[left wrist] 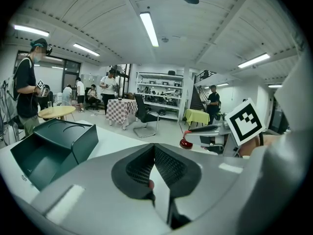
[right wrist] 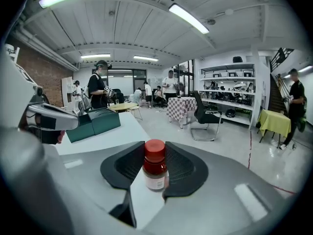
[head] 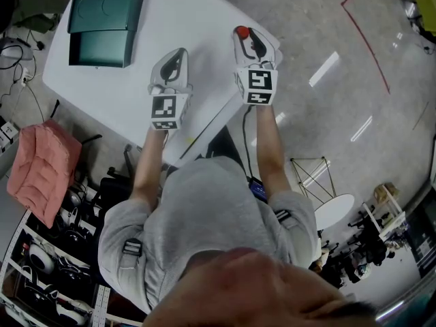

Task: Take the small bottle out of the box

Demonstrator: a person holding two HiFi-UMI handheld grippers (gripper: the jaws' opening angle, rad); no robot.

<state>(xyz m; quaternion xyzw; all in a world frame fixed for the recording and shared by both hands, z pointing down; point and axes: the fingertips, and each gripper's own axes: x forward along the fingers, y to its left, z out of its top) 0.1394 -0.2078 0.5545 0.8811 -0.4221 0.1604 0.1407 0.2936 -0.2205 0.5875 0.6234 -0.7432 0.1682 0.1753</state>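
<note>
The small bottle (right wrist: pixel 155 173) has a red cap, dark glass and a white label. It stands upright between the pads of my right gripper (right wrist: pixel 155 152), which is shut on it. In the head view the bottle (head: pixel 241 31) and right gripper (head: pixel 244 38) are over the white table (head: pixel 191 12) near its right edge. The dark green box (head: pixel 102 29) lies open at the table's far left, well apart from both grippers. My left gripper (head: pixel 178 53) hovers over the middle of the table, its tips (left wrist: pixel 154 148) meeting with nothing between them. The box (left wrist: pixel 54 151) shows to its left.
A pink cloth (head: pixel 41 172) and racks of gear sit on the floor left of the table. Beyond the table stand several people (right wrist: pixel 100 89), a round table (left wrist: pixel 56 112), a checkered table (right wrist: pixel 180 106) and an office chair (right wrist: pixel 203 116). Red tape (head: pixel 364 36) marks the floor.
</note>
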